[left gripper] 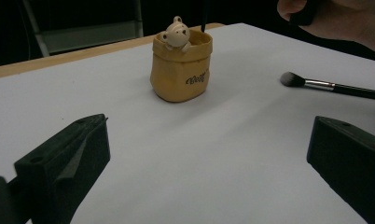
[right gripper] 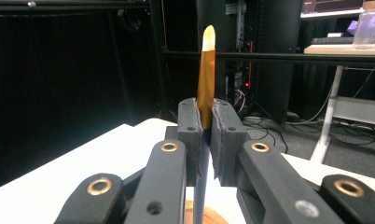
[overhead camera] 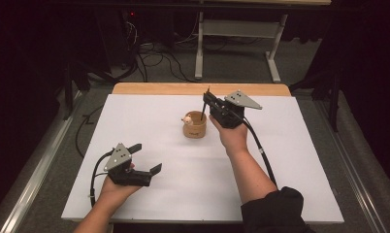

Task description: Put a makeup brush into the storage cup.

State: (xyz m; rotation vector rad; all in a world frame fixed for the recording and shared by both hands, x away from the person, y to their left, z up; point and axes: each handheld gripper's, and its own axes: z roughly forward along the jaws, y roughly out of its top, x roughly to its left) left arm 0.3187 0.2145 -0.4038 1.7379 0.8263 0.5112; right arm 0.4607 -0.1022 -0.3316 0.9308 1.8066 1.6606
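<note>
While my right claw stands over the middle of the table, its two pads are clenched on a thin brush, which rises upright between them with its pale tip at the top. In the right gripper view the dark lower part of the handle runs down between the pads toward the rounded rim of the cup just below. From the high view, the right claw hovers just to the right of and above the small tan cup, and the brush slants down into the cup's mouth. The cup sits on the white sheet near the table's centre, toward the far side, and a little bear figure leans on its left rim.

My left claw rests low at the near left of the sheet, released, its jaws spread wide with nothing between them. In the left gripper view the cup stands ahead with the bear at its rim, well apart from me. A second brush, with a dark bushy head and black handle, lies flat on the sheet to the right of the cup.
</note>
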